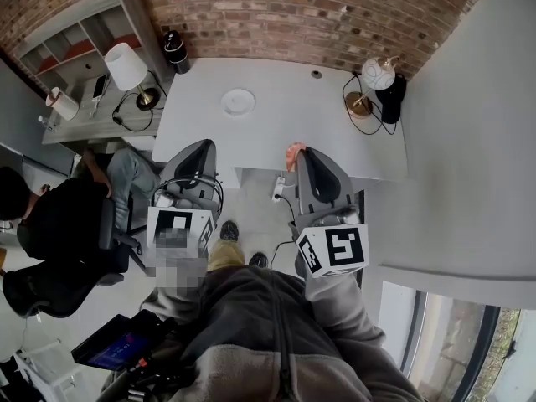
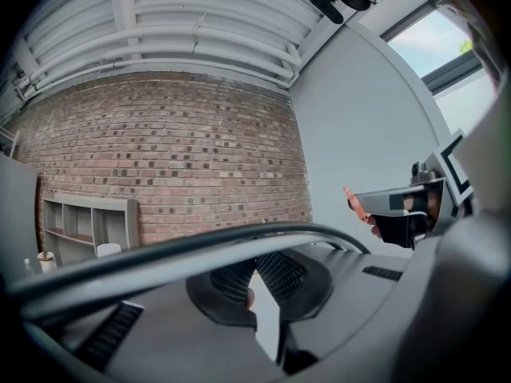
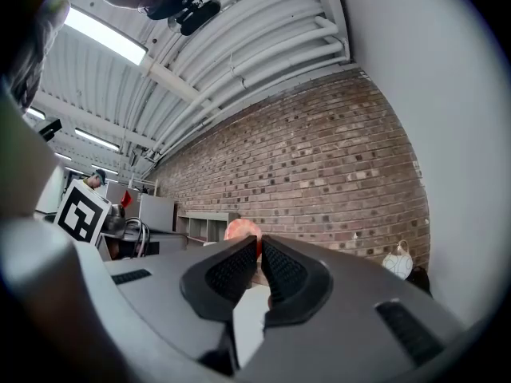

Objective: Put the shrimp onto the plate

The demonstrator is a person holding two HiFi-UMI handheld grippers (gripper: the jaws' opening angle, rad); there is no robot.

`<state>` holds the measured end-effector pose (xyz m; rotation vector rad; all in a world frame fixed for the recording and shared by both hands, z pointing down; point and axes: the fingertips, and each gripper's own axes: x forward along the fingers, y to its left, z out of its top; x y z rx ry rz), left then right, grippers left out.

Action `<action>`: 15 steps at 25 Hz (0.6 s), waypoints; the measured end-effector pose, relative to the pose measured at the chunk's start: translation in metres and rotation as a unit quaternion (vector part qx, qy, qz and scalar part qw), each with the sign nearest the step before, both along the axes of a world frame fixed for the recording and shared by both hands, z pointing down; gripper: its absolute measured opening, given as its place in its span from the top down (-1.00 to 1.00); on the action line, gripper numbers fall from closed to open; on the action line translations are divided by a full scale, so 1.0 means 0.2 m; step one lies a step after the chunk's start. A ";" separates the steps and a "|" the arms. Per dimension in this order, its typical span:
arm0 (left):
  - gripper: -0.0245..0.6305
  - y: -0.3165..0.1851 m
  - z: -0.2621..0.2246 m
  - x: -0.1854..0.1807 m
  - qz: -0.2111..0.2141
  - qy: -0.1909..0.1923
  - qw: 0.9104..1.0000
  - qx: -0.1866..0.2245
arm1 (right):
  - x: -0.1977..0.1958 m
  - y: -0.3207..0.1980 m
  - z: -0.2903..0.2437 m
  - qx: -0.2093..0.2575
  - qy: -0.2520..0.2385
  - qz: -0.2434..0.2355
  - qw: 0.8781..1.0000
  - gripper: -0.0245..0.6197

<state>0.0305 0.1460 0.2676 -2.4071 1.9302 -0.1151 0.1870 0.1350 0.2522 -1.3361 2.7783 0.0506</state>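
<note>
A small white plate (image 1: 239, 101) lies on the white table (image 1: 335, 132), towards its far side. My right gripper (image 1: 296, 154) hangs over the table's near edge, shut on a pink-orange shrimp (image 1: 293, 151). In the right gripper view the shrimp (image 3: 241, 230) pokes out above the closed pads of that gripper (image 3: 259, 250). My left gripper (image 1: 201, 147) sits at the table's near left corner, jaws together with nothing held, as the left gripper view (image 2: 255, 282) also shows. That view catches the right gripper (image 2: 369, 212) with the shrimp (image 2: 357, 206) off to its right.
A white-shaded lamp (image 1: 130, 69) and a black cylinder (image 1: 175, 51) stand at the back left, and a globe lamp (image 1: 374, 80) with cables at the back right. A grey shelf (image 1: 75, 40) stands at the left. A person in dark clothes (image 1: 59, 216) sits at the left. A brick wall (image 1: 293, 15) runs behind.
</note>
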 end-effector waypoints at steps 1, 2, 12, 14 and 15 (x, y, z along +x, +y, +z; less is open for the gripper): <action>0.92 0.00 0.01 0.00 -0.001 -0.001 1.000 -0.002 | -0.01 0.00 0.00 0.000 0.001 -0.002 1.000 0.86; 0.91 0.00 0.01 -0.01 -0.003 -0.001 1.000 -0.004 | -0.01 0.00 0.01 -0.002 0.001 -0.004 1.000 0.86; 0.92 -0.20 0.04 -0.19 -0.007 0.006 1.000 -0.008 | -0.20 -0.21 0.04 -0.010 0.010 -0.007 1.000 0.86; 0.92 -0.28 0.05 -0.25 -0.005 0.009 1.000 -0.009 | -0.25 -0.28 0.05 -0.011 0.011 -0.005 1.000 0.86; 0.92 -0.32 0.06 -0.27 -0.005 0.011 1.000 -0.011 | -0.27 -0.31 0.06 -0.013 0.011 -0.005 1.000 0.86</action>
